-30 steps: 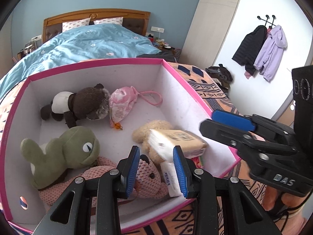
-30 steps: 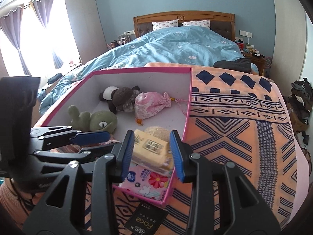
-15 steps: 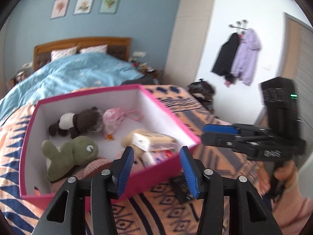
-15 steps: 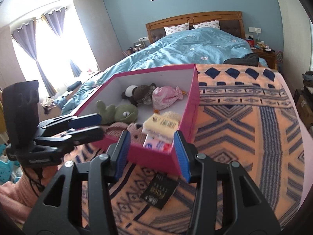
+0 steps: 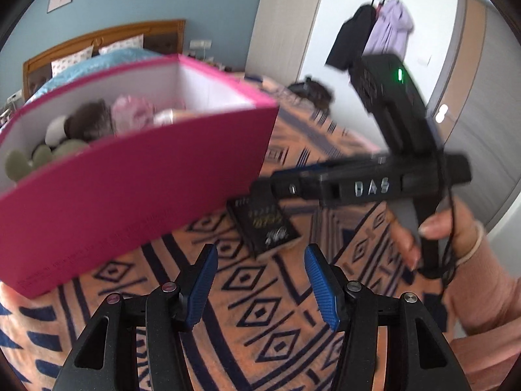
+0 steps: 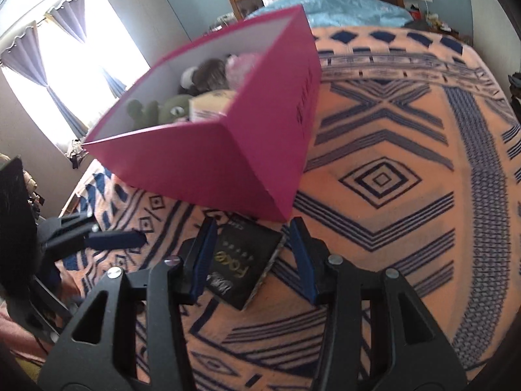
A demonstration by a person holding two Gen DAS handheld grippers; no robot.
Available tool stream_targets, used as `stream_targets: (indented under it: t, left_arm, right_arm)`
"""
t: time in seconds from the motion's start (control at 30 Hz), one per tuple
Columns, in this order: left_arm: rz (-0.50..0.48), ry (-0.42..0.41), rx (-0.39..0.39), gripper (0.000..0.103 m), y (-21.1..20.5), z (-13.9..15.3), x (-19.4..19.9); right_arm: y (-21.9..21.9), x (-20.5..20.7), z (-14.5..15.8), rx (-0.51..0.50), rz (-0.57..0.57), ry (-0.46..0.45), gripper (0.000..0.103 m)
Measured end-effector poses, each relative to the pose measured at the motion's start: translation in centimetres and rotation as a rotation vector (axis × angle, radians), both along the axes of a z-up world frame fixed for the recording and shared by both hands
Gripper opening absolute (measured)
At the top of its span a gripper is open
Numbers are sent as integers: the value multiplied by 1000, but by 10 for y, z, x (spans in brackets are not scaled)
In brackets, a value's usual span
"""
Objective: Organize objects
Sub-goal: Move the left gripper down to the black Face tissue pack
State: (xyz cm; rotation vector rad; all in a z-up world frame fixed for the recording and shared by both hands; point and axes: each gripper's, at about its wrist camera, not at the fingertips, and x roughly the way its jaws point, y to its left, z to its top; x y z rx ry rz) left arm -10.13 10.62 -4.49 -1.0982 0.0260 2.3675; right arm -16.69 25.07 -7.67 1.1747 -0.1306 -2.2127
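Hovering over a patterned orange blanket point(image 6: 407, 150) on a bed: right gripper point(image 6: 254, 260), jaws spread and empty, straddling a flat black packet point(image 6: 244, 267) lying on the blanket just off the near corner of a pink box point(image 6: 228, 163). Sitting between the blue pads but apparently touching neither, the packet, its long axis running diagonally, from nearer the left pad up toward the box corner. Coming in from the side, left gripper point(image 5: 259, 286), jaws opening with nothing between them, the same black packet point(image 5: 263, 224) lying ahead of its tips, well short of reach. Already resting inside the box: a green plush point(image 6: 172, 107), a dark plush, a pink pouch. Nearer by far, judging from both views, the right hand; likely next, a closing pinch across the packet's short side.
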Motion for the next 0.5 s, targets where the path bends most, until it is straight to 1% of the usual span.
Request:
stream_targets:
  t: [0.17, 0.27, 0.33, 0.4, 0.5]
  left_arm:
    - [31, -49, -64, 56, 9, -19, -12]
    - [64, -60, -110, 52, 10, -25, -16]
    - [84, -76, -112, 49, 5, -27, -19]
    - [100, -75, -105, 49, 0, -26, -18]
    - [144, -79, -98, 49, -13, -25, -19]
  right_arm:
    - [-4, -7, -10, 3, 23, -34, 48]
    - [-8, -4, -12, 13, 46, -34, 48]
    - [-9, 0, -13, 8, 66, -42, 49]
    - [-11, 5, -15, 25, 77, -41, 49]
    - [-10, 13, -17, 15, 96, -60, 49]
